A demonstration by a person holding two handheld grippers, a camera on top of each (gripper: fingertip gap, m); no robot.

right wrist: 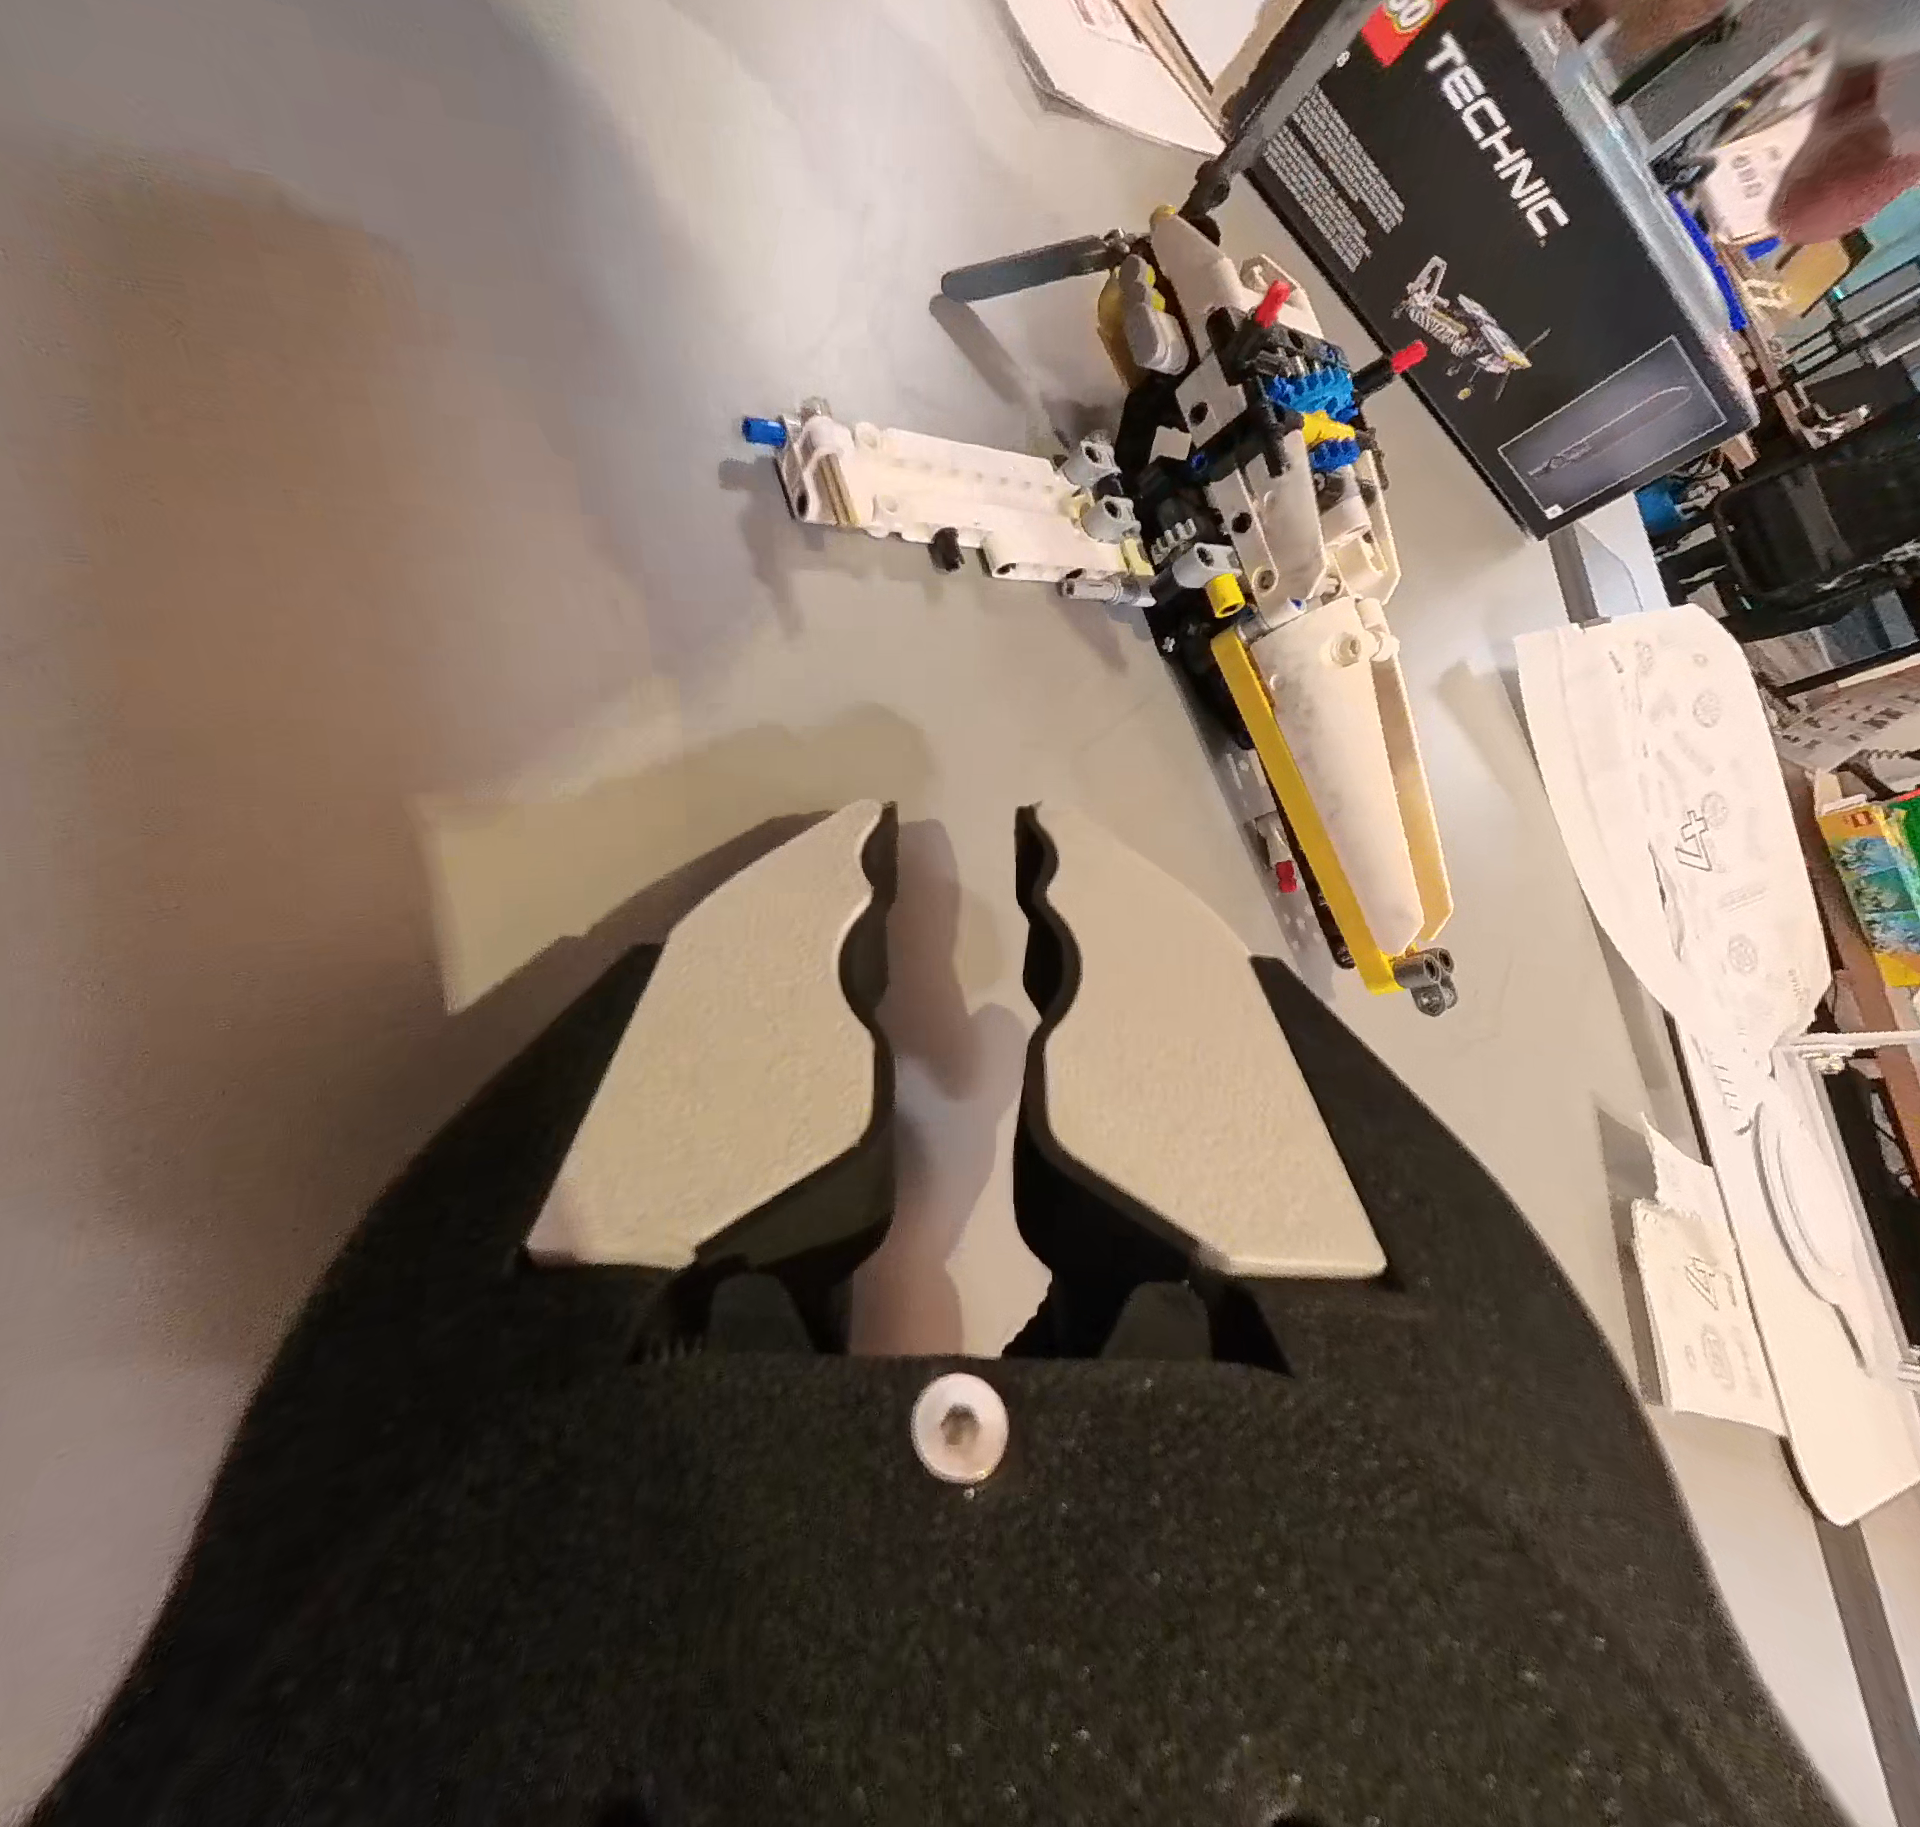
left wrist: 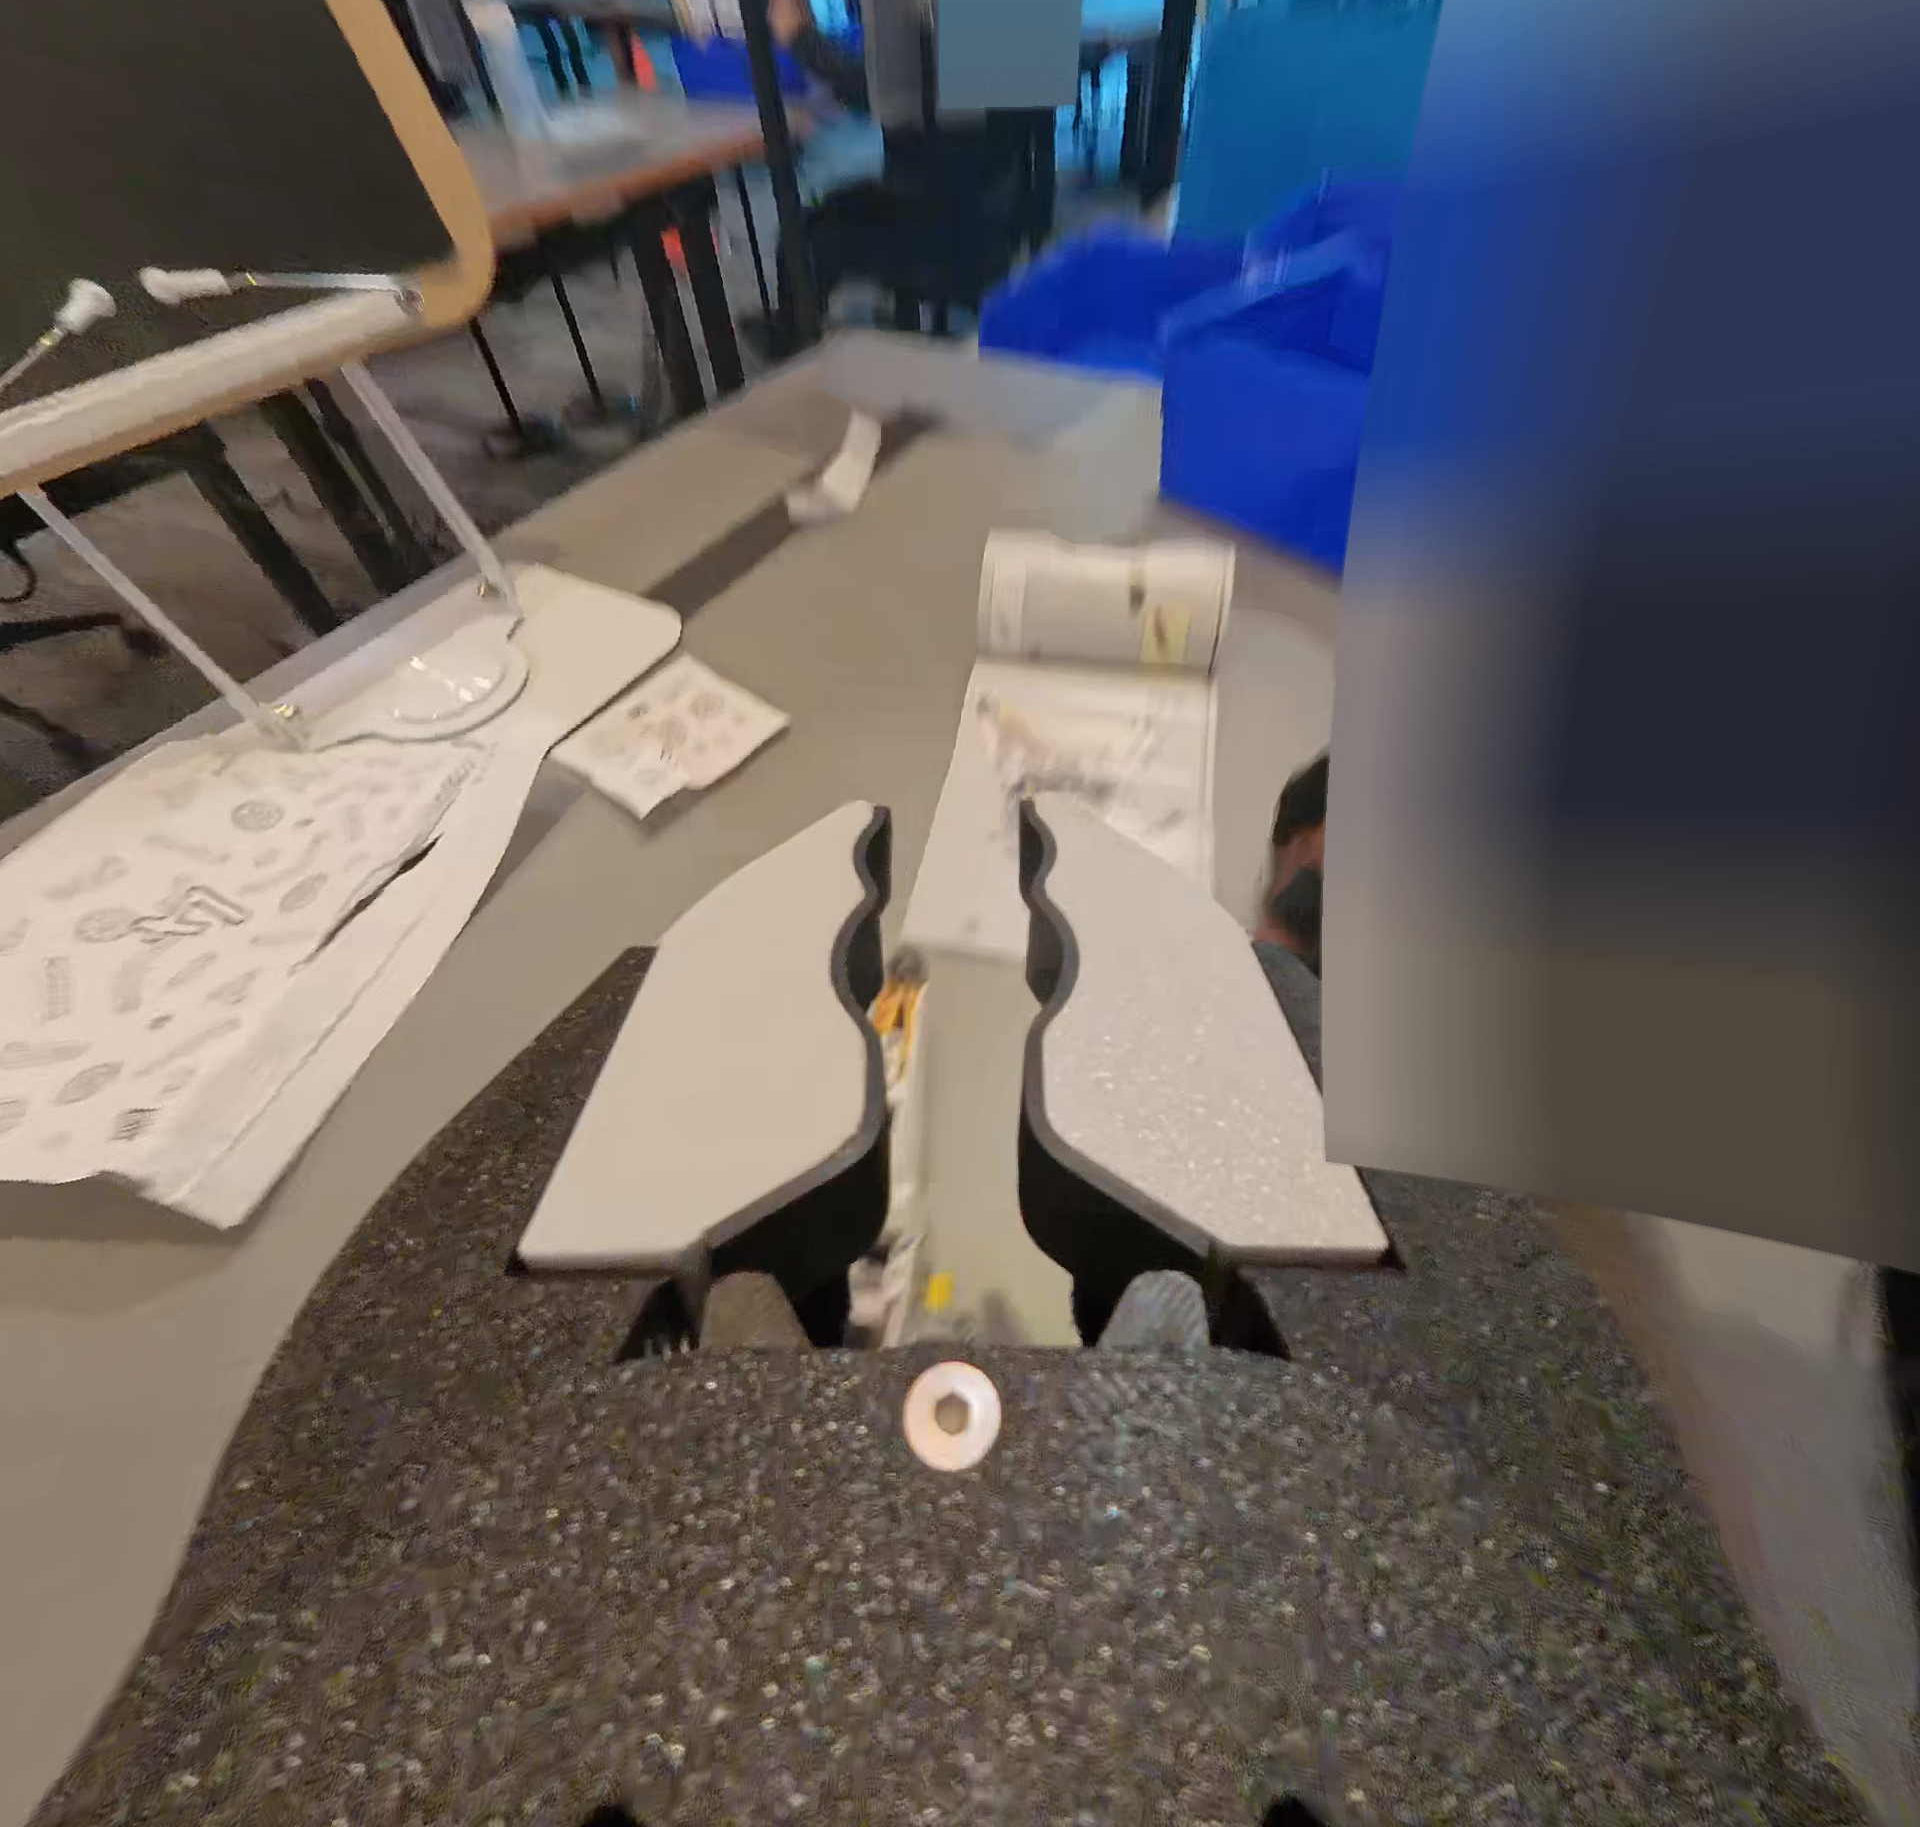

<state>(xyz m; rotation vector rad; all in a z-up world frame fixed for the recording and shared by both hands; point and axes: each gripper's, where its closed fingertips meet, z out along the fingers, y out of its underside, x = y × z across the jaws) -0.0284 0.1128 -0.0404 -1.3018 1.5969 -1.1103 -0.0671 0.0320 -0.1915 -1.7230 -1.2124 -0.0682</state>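
left gripper [left wrist: 954, 821]: fingers parted by a narrow gap, nothing clamped between them. raised above grey table [left wrist: 852, 634]. visible through the gap and past the tips: open booklet [left wrist: 1091, 728] lying flat, far pages curled into a roll. nearer the camera, between the finger bases, a small yellow and grey piece, too blurred to identify. to the left: torn white paper bags [left wrist: 208, 925] with printed part outlines, a smaller printed sheet [left wrist: 670, 735], and a clear stand [left wrist: 416, 634] carrying a dark board.

right gripper [right wrist: 956, 821]: fingers parted by a similar gap, bare table [right wrist: 416, 323] and shadow between them, nothing held. ahead and to the right, well apart from the tips: toy brick helicopter [right wrist: 1278, 530], white, yellow and black, resting on the table. beyond it: black product box [right wrist: 1475, 250]. right edge: white paper bags [right wrist: 1683, 842].
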